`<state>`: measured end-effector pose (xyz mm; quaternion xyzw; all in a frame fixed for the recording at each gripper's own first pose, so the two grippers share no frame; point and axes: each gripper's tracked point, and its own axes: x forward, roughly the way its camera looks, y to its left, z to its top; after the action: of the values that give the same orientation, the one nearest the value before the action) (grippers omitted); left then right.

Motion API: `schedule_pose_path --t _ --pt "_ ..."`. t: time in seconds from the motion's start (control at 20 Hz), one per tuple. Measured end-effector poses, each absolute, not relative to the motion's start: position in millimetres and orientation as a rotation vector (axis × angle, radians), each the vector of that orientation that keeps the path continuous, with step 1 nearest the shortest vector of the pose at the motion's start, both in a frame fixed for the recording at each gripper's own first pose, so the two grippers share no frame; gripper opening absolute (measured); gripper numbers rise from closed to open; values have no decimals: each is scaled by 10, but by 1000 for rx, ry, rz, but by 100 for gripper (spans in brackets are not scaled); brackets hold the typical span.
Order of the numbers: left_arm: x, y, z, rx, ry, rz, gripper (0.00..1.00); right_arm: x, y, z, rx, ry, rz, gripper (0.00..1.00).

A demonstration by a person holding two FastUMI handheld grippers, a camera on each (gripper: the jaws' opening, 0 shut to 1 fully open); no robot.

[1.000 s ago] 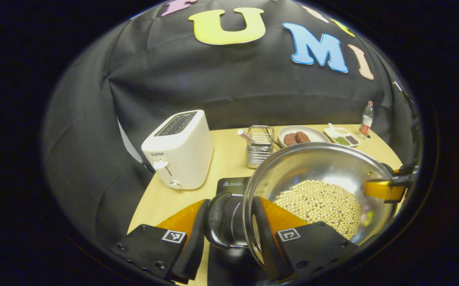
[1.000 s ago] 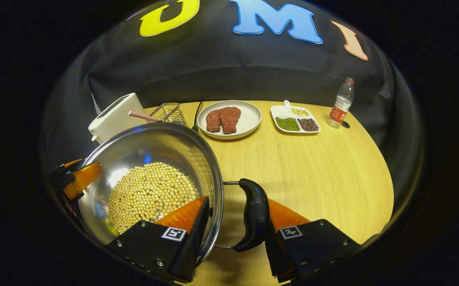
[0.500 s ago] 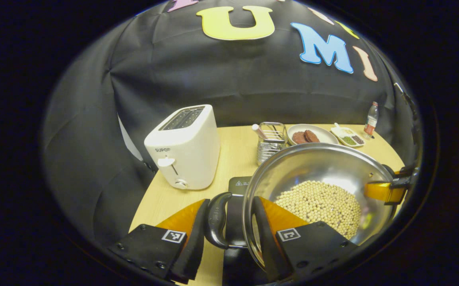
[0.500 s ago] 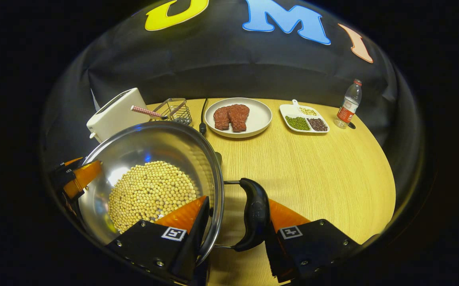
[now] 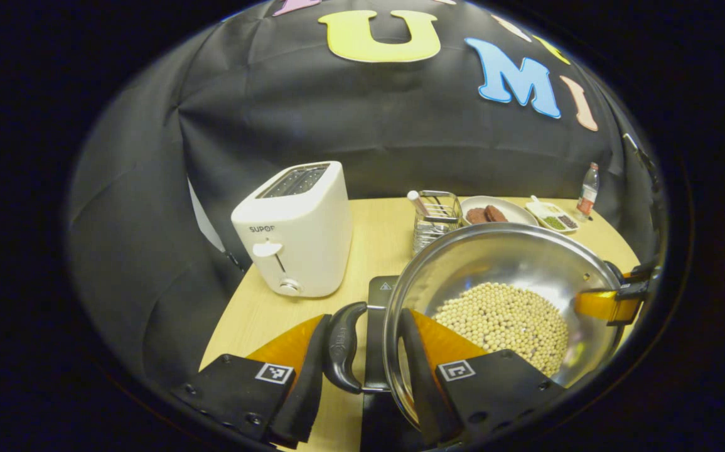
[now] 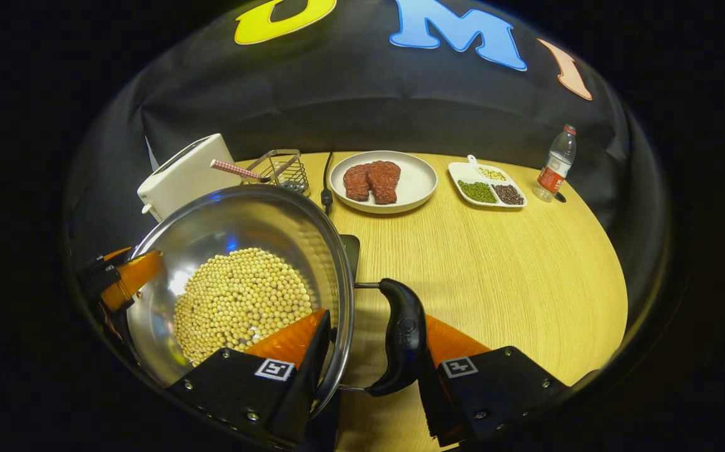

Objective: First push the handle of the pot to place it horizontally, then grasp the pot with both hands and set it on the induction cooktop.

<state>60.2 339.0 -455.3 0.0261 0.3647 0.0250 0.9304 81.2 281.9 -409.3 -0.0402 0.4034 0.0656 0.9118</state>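
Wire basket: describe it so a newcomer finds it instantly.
Start at the white toaster near the table's back edge. Just beside it, before the plate of meat, stands the wire basket. It is see-through metal mesh with a checked stick poking out.

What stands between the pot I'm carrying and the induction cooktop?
Nothing visible does. The pot hangs partly over the black cooktop, whose visible strip is bare. The toaster and wire basket stand apart, farther back on the table.
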Motion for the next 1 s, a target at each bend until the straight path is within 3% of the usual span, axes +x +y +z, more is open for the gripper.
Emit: schedule_pose_path --t 0.1,0.35,0.4,0.45,0.5,0.6,0.7,1.0 --pt "607 3407 -4549 53 736 51 67 836 2832 -4107 -89 823 141 71" --pt "589 3431 -4537 35 708 57 74 850 2854 -4095 -80 808 154 71" --pt "588 3463 -4484 34 689 70 75 868 2851 -4060 -90 791 160 67" --pt "614 3507 -4404 32 659 79 77 893 2825 -4018 -106 768 160 74" --pt "596 3534 -4318 27 639 91 89 904 2814 -3960 -112 745 165 77" --pt "535 3620 -4138 10 615 133 99 910 2793 -3783 -98 699 172 88" --pt "475 3721 -3832 22 566 177 88 928 2711 -3534 -78 639 168 94" --pt "370 3124 -2589 12 381 181 95 852 2150 -2549 -75 431 169 98"
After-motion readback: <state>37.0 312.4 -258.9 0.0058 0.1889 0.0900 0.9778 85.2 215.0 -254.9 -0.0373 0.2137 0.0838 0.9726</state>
